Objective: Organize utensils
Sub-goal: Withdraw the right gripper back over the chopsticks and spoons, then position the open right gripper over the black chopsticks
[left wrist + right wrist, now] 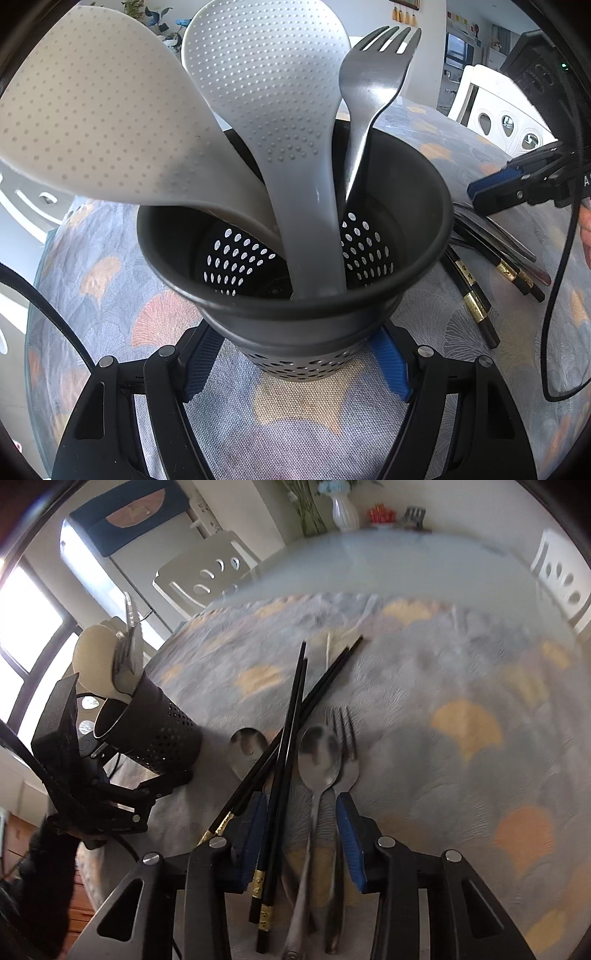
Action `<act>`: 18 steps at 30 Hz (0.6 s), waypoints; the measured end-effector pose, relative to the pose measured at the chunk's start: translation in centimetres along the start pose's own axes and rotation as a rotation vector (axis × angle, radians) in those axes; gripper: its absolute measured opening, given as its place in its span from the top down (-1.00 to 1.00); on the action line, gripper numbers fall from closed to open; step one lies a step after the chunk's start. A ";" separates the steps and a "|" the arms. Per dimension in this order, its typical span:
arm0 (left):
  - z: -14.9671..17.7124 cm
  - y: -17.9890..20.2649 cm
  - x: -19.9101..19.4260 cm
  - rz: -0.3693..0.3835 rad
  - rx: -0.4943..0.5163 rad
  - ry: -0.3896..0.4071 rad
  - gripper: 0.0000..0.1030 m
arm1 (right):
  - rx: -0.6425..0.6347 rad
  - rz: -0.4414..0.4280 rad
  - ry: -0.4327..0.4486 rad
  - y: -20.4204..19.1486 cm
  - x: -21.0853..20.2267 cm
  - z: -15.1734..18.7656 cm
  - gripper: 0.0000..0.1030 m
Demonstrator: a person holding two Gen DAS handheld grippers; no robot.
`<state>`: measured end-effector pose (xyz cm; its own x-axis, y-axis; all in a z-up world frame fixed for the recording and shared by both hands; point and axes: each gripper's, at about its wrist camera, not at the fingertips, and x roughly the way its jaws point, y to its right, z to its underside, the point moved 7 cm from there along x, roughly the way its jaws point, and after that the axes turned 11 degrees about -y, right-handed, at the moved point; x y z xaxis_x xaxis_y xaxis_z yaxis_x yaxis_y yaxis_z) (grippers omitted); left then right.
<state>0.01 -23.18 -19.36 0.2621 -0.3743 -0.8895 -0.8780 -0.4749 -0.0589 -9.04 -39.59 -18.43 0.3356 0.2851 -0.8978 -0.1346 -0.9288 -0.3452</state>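
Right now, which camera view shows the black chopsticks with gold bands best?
The right wrist view: the black chopsticks with gold bands lie crossed on the patterned tablecloth, seen nearly full length. The left wrist view shows only their banded ends beside the black perforated holder.

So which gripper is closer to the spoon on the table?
Right. The right gripper is down over the spoon, whose handle runs between its jaws. The left gripper is off to the side, clamped around the black utensil holder.

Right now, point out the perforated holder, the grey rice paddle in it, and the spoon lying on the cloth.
Perforated holder (417, 206): left wrist view, inner wall below the rim.
Grey rice paddle (266, 70): left wrist view, dimpled blade.
Spoon (319, 755): right wrist view, bowl.
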 end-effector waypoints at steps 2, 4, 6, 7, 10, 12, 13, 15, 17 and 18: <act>0.0 -0.1 0.0 0.001 0.000 0.000 -0.45 | 0.001 -0.020 -0.009 -0.1 0.3 0.0 0.27; 0.0 -0.1 0.0 0.002 -0.001 0.000 -0.45 | -0.003 -0.027 -0.025 -0.3 0.6 0.0 0.27; -0.1 -0.1 0.0 0.002 -0.001 -0.001 -0.45 | -0.007 -0.025 -0.044 -0.3 1.0 0.0 0.27; -0.1 -0.1 0.0 0.002 -0.001 -0.001 -0.45 | -0.011 -0.025 -0.057 -0.4 1.2 0.1 0.27; -0.1 -0.1 0.0 0.002 -0.001 -0.001 -0.46 | -0.023 -0.015 -0.061 -0.6 1.3 0.1 0.27; -0.1 -0.2 0.0 0.002 -0.001 -0.001 -0.46 | -0.023 -0.015 -0.062 -0.6 1.4 -0.1 0.27; -0.1 -0.1 0.0 0.002 -0.001 -0.001 -0.46 | -0.023 -0.016 -0.061 -0.5 1.4 -0.1 0.27; -0.1 -0.1 0.0 0.001 0.000 0.000 -0.46 | -0.021 -0.011 -0.060 -0.5 1.5 -0.4 0.27; -0.2 0.0 0.0 -0.004 0.002 0.001 -0.46 | -0.018 -0.008 -0.056 -0.6 1.7 -0.6 0.27; -0.2 0.0 0.0 -0.007 0.003 0.002 -0.46 | -0.020 -0.007 -0.055 -0.7 1.8 -0.7 0.27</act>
<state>0.10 -23.31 -19.28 0.2685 -0.3724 -0.8884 -0.8774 -0.4751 -0.0660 -7.68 -38.65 -19.60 0.2847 0.3038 -0.9092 -0.1138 -0.9310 -0.3467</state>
